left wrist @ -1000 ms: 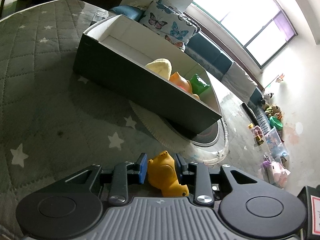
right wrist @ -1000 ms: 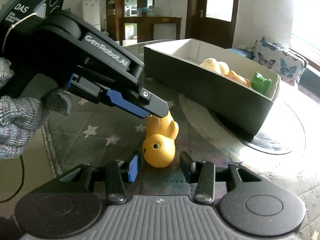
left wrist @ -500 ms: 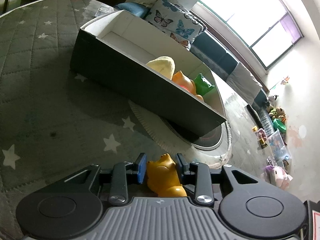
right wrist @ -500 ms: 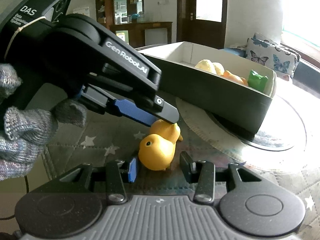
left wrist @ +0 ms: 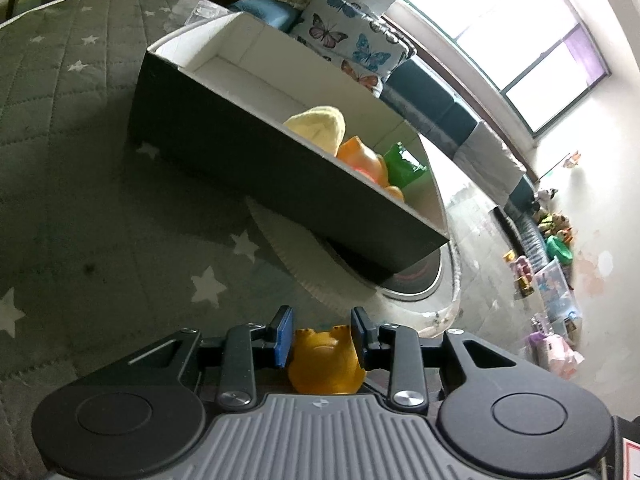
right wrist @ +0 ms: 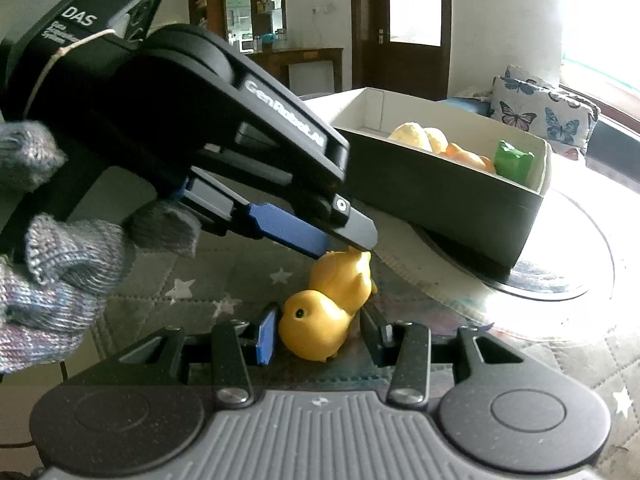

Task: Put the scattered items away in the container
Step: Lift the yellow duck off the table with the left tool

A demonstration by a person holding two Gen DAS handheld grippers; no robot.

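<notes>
duck handoff zone, both grippers on the one toy

yellow duck (right wrist: 324,312) lies on the star-quilted surface (left wrist: 80,184) just short of the dark box (left wrist: 248,160), long axis toward the box, head at the right gripper (right wrist: 322,334) end. right gripper narrow, pads clamped on the head. left gripper (left wrist: 322,336) part open, tail between its pads, contact unclear. left body reads "genrobot.ai", "das".
</notes>
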